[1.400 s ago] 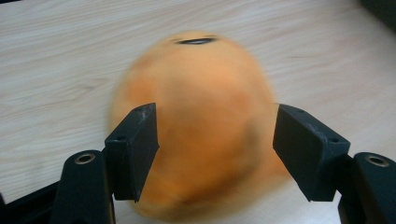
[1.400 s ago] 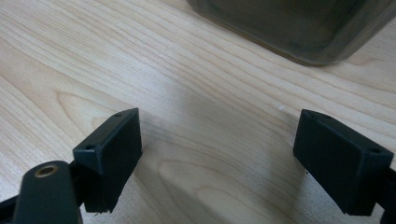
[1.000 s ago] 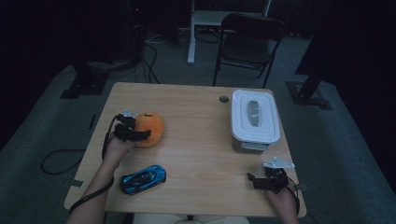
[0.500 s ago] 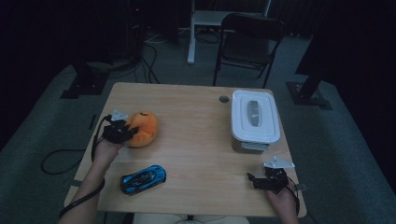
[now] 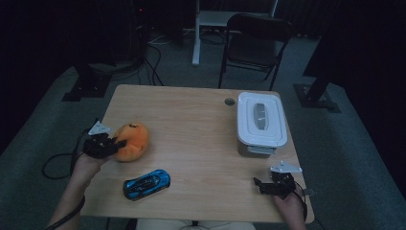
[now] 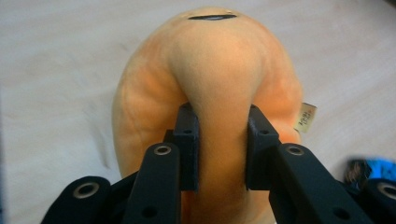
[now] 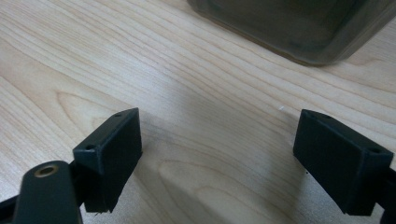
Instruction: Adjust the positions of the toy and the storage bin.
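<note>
An orange plush toy (image 5: 131, 140) lies near the table's left edge. My left gripper (image 5: 117, 145) is shut on it from the left. In the left gripper view the two black pads (image 6: 187, 135) pinch a fold of the orange plush toy (image 6: 219, 60), and the jaws have just been closing on it. My right gripper (image 5: 261, 184) rests at the front right of the table, open. The right gripper view shows the gripper (image 7: 219, 140) with only bare wood between its wide-apart jaws.
A blue toy car (image 5: 146, 183) sits near the front edge, right of the plush; its corner (image 6: 378, 165) shows in the left gripper view. A white lidded container (image 5: 262, 122) stands at the right, just ahead of the right gripper (image 7: 299, 28). A chair stands behind the table.
The left gripper closed on the plush and has moved left and toward the near edge, taking the plush with it. The right gripper has stayed put.
</note>
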